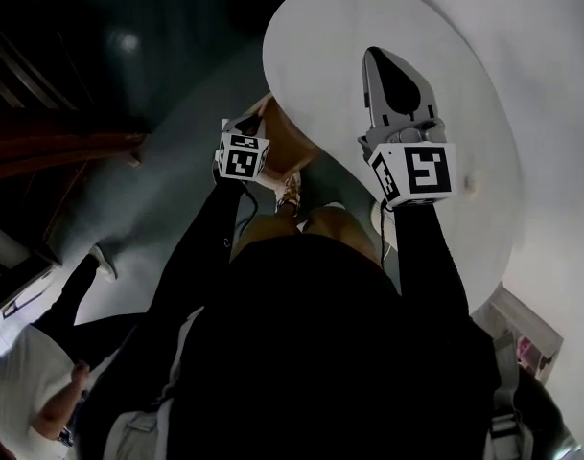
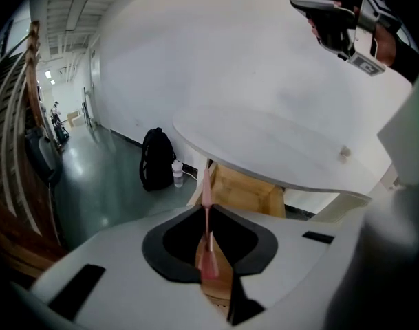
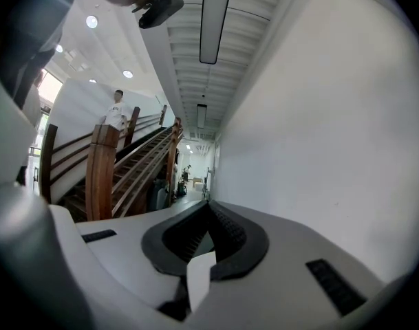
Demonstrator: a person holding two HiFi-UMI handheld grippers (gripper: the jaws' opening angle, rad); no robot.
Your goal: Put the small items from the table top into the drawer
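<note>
My left gripper point(image 2: 208, 210) is shut on a thin pink stick point(image 2: 206, 188) that pokes up past its fingertips. It hangs below the edge of the white table point(image 2: 264, 139), in front of the wooden drawer unit point(image 2: 245, 191) under it. In the head view the left gripper point(image 1: 245, 127) is beside that wooden unit point(image 1: 293, 144). My right gripper point(image 1: 380, 65) is raised over the table top point(image 1: 320, 36) with its jaws together and nothing in them. In its own view the right gripper point(image 3: 209, 212) points at a white wall. A small pale item point(image 2: 344, 153) lies on the table.
A black backpack point(image 2: 156, 158) and a bottle point(image 2: 177, 172) stand on the floor by the wall beyond the table. A wooden staircase point(image 3: 106, 170) rises to the left. Another person point(image 1: 42, 391) is at the lower left of the head view.
</note>
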